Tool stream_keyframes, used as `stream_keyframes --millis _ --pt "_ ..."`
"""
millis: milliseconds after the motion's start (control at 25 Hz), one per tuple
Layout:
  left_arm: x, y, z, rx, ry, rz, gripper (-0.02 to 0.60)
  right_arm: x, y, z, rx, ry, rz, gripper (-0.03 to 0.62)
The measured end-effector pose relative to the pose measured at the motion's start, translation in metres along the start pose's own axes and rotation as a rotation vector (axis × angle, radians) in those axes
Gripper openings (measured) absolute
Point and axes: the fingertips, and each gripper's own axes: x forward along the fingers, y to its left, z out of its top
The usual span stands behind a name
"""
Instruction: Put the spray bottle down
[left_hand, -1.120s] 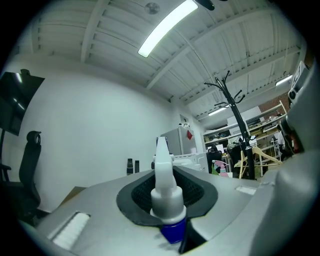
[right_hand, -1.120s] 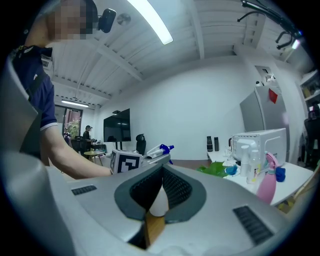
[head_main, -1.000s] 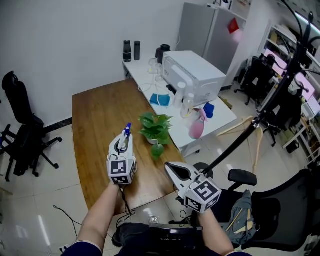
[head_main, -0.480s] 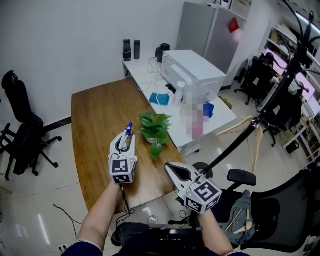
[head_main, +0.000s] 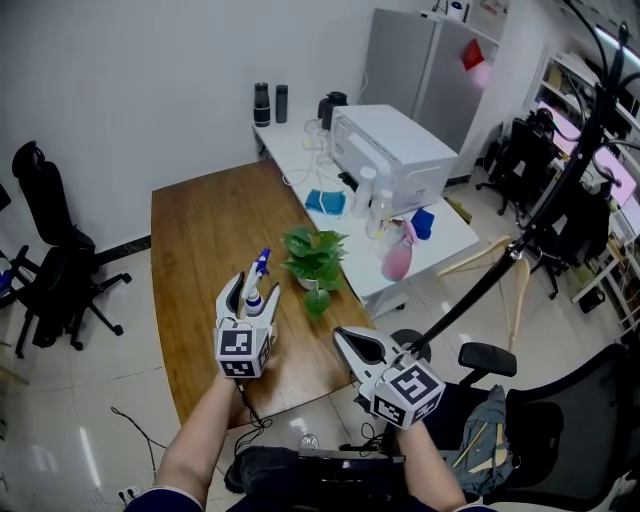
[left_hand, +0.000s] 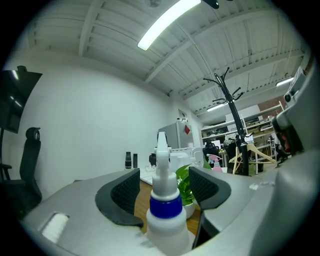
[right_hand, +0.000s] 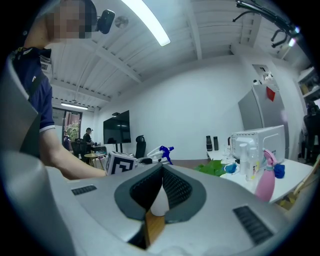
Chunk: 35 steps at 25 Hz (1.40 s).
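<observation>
A small white spray bottle (head_main: 258, 272) with a blue collar and blue nozzle stands upright between the jaws of my left gripper (head_main: 251, 296), over the near part of the brown wooden table (head_main: 200, 230). The jaws are opening. In the left gripper view the bottle (left_hand: 162, 200) has a gap to each black pad (left_hand: 122, 192), so neither pad presses on it. Whether its base rests on the table is hidden. My right gripper (head_main: 352, 343) hangs past the table's near right corner, shut with nothing in it; its tips meet in the right gripper view (right_hand: 161, 172).
A potted green plant (head_main: 314, 258) stands on the wooden table just beyond the bottle. A white side table (head_main: 440, 235) to the right carries a white appliance (head_main: 392, 150), a pink spray bottle (head_main: 395, 255) and other bottles. A black office chair (head_main: 50, 260) stands at left.
The left gripper's jaws have spread apart and no longer clamp the spray bottle, which stays upright between them. The right gripper has kept still.
</observation>
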Motion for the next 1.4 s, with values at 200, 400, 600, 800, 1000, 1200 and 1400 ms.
stream_keyframes --millis 200,400,600,800,1000,1200,1400 --pt "-0.061 -0.005 -0.005 -0.057 0.011 -0.026 0.297 0.002 -0.005 0.001 0.031 -0.029 -0.005 0.0" --pt "-0.12 0.0 -0.003 -0.108 0.042 0.039 0.06 0.012 0.0 0.005 0.042 -0.062 0.022 0.0" --pt "-0.143 -0.008 0.011 -0.133 0.078 0.015 0.008 0.023 0.01 0.01 0.043 -0.085 0.046 0.002" --pt "-0.147 -0.013 0.028 -0.069 0.101 -0.029 0.008 0.031 0.014 0.018 0.049 -0.094 0.054 0.002" --pt "-0.143 -0.009 0.039 -0.097 0.09 -0.037 0.008 0.032 0.014 0.032 0.025 -0.093 0.055 0.001" --pt "-0.14 -0.012 0.04 -0.094 0.098 -0.045 0.008 0.031 0.016 0.037 0.002 -0.096 0.063 0.001" --pt "-0.14 -0.017 0.035 -0.102 0.113 -0.054 0.008 0.03 0.019 0.034 -0.005 -0.083 0.069 0.001"
